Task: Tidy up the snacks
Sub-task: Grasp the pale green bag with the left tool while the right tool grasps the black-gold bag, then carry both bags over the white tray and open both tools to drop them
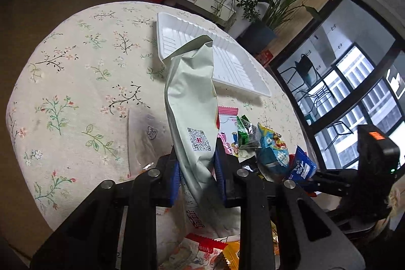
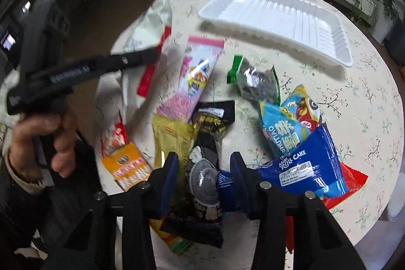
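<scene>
My left gripper (image 1: 196, 151) is shut on a pale green snack bag (image 1: 195, 103) and holds it upright above the table; the bag also shows in the right wrist view (image 2: 149, 24). An empty white tray (image 1: 215, 55) lies at the far side of the table, also in the right wrist view (image 2: 278, 17). My right gripper (image 2: 205, 163) is open above a black snack pack (image 2: 210, 143) in the pile. Around it lie a pink pack (image 2: 192, 77), a yellow pack (image 2: 169, 141), a blue roll cake pack (image 2: 303, 168), a light blue pack (image 2: 286, 123) and a green pack (image 2: 255, 80).
The round table has a floral cloth (image 1: 76, 92). An orange pack (image 2: 126, 163) and a red pack (image 2: 351, 181) lie at the pile's edges. Potted plants (image 1: 273, 6) and a dark window (image 1: 354, 92) stand beyond the table's right edge.
</scene>
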`<state>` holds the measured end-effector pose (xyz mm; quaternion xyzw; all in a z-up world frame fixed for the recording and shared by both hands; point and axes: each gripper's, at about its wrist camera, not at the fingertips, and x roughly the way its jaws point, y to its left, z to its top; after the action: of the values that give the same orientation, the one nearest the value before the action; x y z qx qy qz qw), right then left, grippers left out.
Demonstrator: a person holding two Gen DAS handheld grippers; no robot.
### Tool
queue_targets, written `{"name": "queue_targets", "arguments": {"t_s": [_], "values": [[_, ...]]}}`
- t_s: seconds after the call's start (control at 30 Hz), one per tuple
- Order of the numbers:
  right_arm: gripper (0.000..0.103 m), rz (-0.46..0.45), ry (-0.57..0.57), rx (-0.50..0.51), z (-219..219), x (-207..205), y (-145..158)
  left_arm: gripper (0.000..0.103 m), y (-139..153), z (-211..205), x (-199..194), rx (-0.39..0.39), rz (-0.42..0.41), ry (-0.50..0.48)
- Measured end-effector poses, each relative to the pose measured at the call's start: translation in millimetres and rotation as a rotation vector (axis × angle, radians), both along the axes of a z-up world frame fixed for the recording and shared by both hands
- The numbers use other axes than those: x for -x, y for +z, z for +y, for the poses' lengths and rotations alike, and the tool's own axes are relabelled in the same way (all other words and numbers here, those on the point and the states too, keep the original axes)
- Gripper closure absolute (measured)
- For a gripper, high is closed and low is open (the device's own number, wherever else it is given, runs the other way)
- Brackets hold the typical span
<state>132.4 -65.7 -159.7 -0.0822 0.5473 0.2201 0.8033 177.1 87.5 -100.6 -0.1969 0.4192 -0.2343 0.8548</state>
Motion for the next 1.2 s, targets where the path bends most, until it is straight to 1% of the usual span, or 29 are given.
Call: {"name": "queue_targets", "arguments": {"t_s": [0.07,0.17,0.23,0.3,0.33,0.43,0.47,0.57,0.67,0.77,0.93,1.1,1.2], "values": [[0.06,0.013,0.01,0.03,3,-5,-4,0.082,0,0,-4,0.013,-0.004,-0.002],[0.06,0.036,0.027,0.057,8,-13,-11,0.082,-3,4,-6,0.029,-0.001,0.002],[0.06,0.056,0.039,0.068,12,-21,-21,0.082,-3,6,-5,0.044,-0.002,0.005],[0.065,0.081,0.048,0.064,13,-26,-28,0.082,-3,9,-5,0.048,-0.001,0.008],[0.069,0.091,0.054,0.062,15,-27,-31,0.082,-3,10,-4,0.047,0.0,0.007],[0.076,0.072,0.068,0.078,21,-28,-35,0.082,-2,9,-3,0.037,-0.002,0.002],[0.079,0.069,0.065,0.072,20,-29,-35,0.082,-2,8,-3,0.036,-0.003,0.0],[0.081,0.06,0.053,0.051,15,-27,-33,0.082,-1,5,-3,0.03,-0.011,-0.01],[0.081,0.05,0.041,0.027,9,-23,-27,0.082,0,5,-3,0.036,-0.019,-0.008],[0.081,0.037,0.004,-0.025,-1,-23,-21,0.082,4,8,-1,0.058,-0.041,-0.005],[0.081,-0.004,-0.039,-0.089,-11,-19,-14,0.082,4,11,0,0.062,-0.051,0.0],[0.081,-0.067,-0.086,-0.195,-29,-14,8,0.082,6,13,2,0.071,-0.056,-0.005],[0.081,-0.088,-0.11,-0.269,-37,-8,23,0.082,10,11,3,0.089,-0.062,-0.011]]}}
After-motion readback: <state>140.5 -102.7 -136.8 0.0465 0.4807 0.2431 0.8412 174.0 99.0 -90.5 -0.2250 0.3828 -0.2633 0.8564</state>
